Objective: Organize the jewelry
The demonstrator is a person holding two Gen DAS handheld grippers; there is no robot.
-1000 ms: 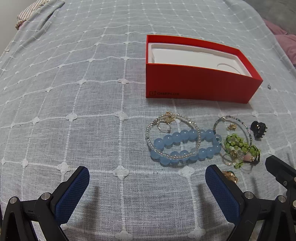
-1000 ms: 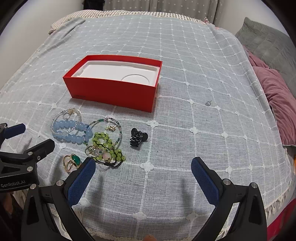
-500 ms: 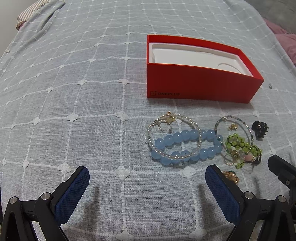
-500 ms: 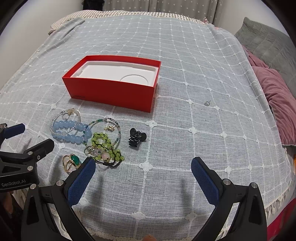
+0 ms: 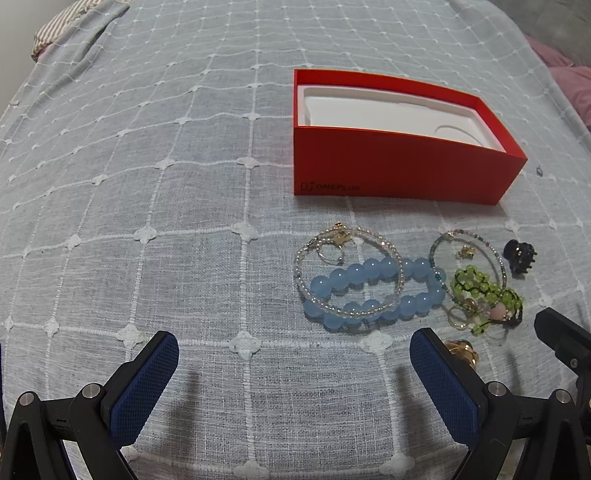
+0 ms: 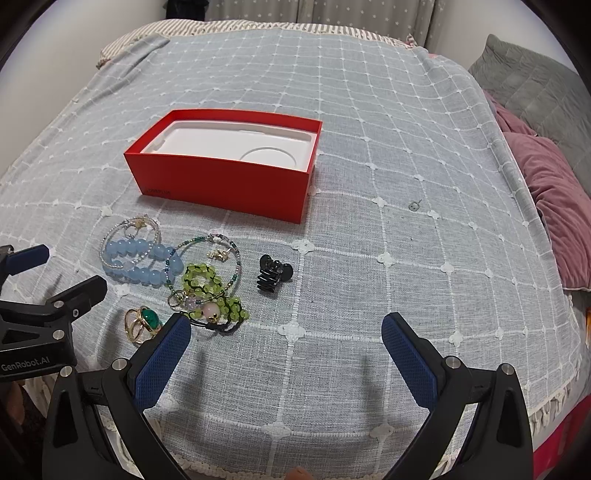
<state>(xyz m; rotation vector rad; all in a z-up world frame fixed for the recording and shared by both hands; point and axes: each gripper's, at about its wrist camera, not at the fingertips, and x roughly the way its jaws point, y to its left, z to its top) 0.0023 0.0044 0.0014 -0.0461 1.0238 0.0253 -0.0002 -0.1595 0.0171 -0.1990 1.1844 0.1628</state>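
A bed (image 6: 369, 110) under a grey checked cover carries an open red box (image 6: 225, 177); bracelets (image 6: 140, 262), rings (image 6: 142, 323) and a hair clip (image 6: 274, 277) lie just before it. Left gripper (image 5: 293, 373) and right gripper (image 6: 286, 354) both hover wide, empty. Curtains (image 6: 314, 14) hang behind.

We read "ONEPLUS", with a small logo square before it, printed faintly low on the near wall of the red box (image 5: 399, 173); in the right wrist view, white letters "GenRobot.AI" stand on the black body of the left gripper (image 6: 55, 271)
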